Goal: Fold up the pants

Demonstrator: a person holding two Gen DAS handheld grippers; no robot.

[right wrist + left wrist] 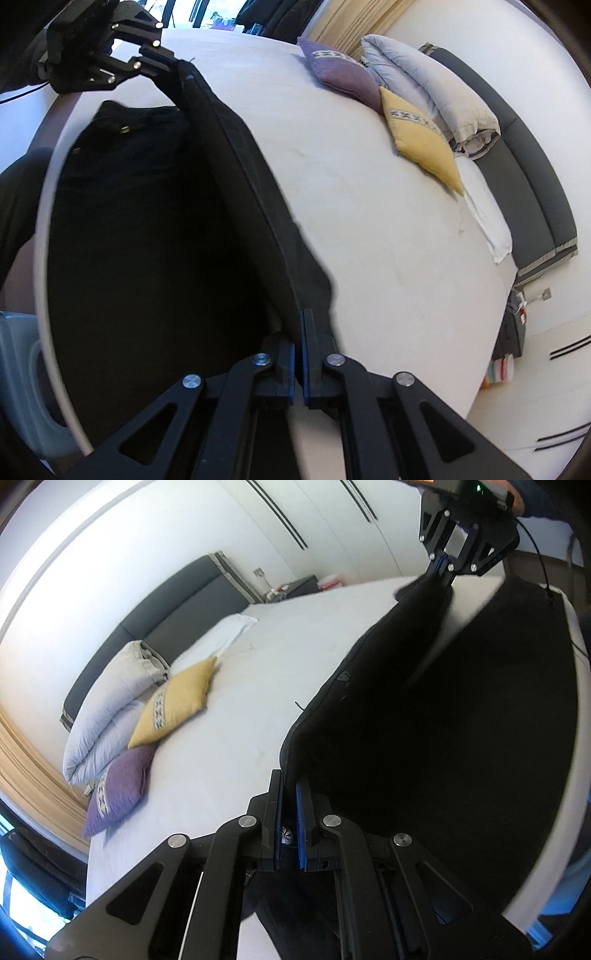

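Bedroom: white bed (pixel 229 716), grey headboard (pixel 155 620), yellow cushion (pixel 177 701), purple cushion (pixel 118 790), folded duvet (pixel 107 709), white wardrobe doors (pixel 314 524).

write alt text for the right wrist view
The right gripper and left gripper each pinch an end of the black pants, lifting a fold over a white bed with purple and yellow cushions.

Matt black cloth pants (pixel 147 240) lie on the bed's smooth white sheet (pixel 229 738), pinched by matt black plastic grippers with shiny metal rivets (pixel 247 821) and blue ribbed pads (pixel 301 827).
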